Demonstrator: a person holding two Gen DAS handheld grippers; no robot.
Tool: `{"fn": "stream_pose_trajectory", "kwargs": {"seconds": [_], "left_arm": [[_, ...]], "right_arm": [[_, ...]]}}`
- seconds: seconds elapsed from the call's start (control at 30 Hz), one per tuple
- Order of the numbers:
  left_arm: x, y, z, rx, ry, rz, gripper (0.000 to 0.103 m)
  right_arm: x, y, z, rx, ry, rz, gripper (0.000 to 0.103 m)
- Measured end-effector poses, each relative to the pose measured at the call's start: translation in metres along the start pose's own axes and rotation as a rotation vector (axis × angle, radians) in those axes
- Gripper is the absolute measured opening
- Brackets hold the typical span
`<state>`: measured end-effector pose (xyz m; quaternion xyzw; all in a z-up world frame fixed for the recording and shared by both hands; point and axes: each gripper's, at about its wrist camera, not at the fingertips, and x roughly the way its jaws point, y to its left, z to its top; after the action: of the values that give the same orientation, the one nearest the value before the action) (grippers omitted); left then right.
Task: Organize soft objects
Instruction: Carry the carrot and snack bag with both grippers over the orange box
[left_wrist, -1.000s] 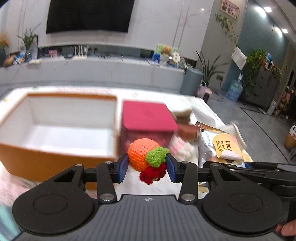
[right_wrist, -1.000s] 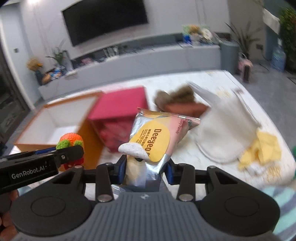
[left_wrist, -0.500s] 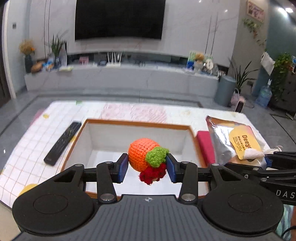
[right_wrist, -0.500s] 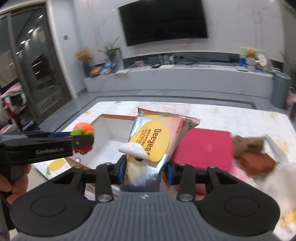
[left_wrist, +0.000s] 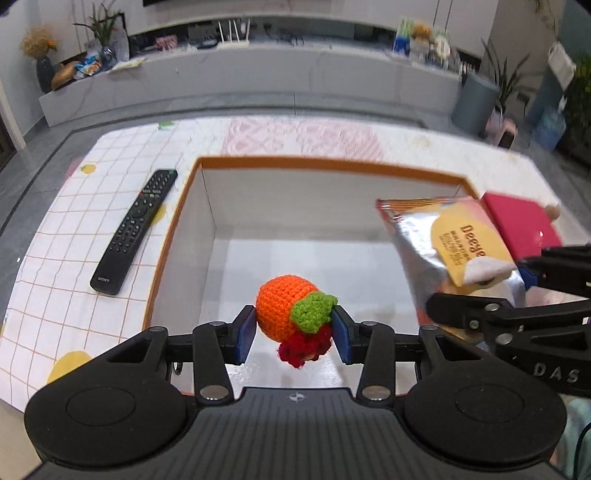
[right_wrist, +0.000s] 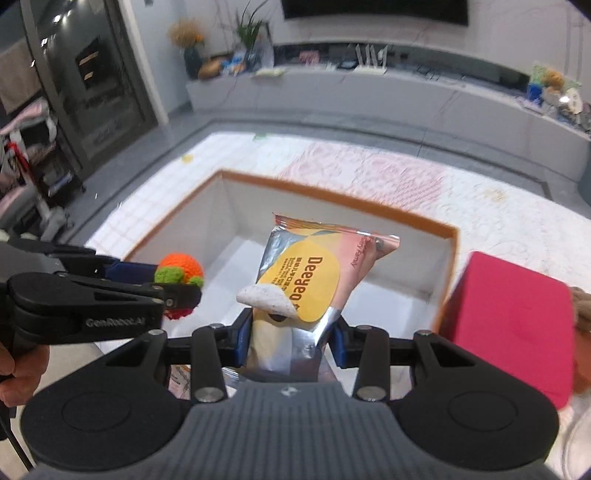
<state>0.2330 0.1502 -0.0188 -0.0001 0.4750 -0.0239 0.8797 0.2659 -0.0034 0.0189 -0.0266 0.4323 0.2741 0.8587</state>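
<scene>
hanging crochet toy (left_wrist: 288, 314) between left gripper (left_wrist: 294, 334) pads, over box (left_wrist: 332, 164)

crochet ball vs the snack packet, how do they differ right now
The crochet ball is round, knitted, orange with green and red bits; the snack packet is a flat, shiny foil pouch with a yellow label. The ball sits in the left gripper, the packet in the right gripper. The ball barely passes the pads; the packet sticks out far beyond them. Both hang over the open white box.
</scene>
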Motion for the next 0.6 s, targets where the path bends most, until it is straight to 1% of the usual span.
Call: {"fn": "stream_pose_trajectory", "kwargs": {"seconds": [0.2,0.33,0.47,0.6], "left_arm": [[0.026,0.001,0.000,0.072,0.085,0.039,0.049],[0.041,0.001,-0.001,0.119,0.135,0.072,0.049],[0.054,0.006,-0.001,0.122,0.182,0.091,0.049],[0.061,0.012,-0.001,0.103,0.222,0.100,0.050]], "right_arm": [[0.041,0.002,0.003,-0.068,0.111,0.004,0.041],[0.062,-0.003,0.002,-0.071,0.171,0.015,0.042],[0.080,-0.003,0.001,-0.084,0.219,0.018,0.042],[0.094,-0.003,-0.002,-0.065,0.263,0.025,0.042]]}}
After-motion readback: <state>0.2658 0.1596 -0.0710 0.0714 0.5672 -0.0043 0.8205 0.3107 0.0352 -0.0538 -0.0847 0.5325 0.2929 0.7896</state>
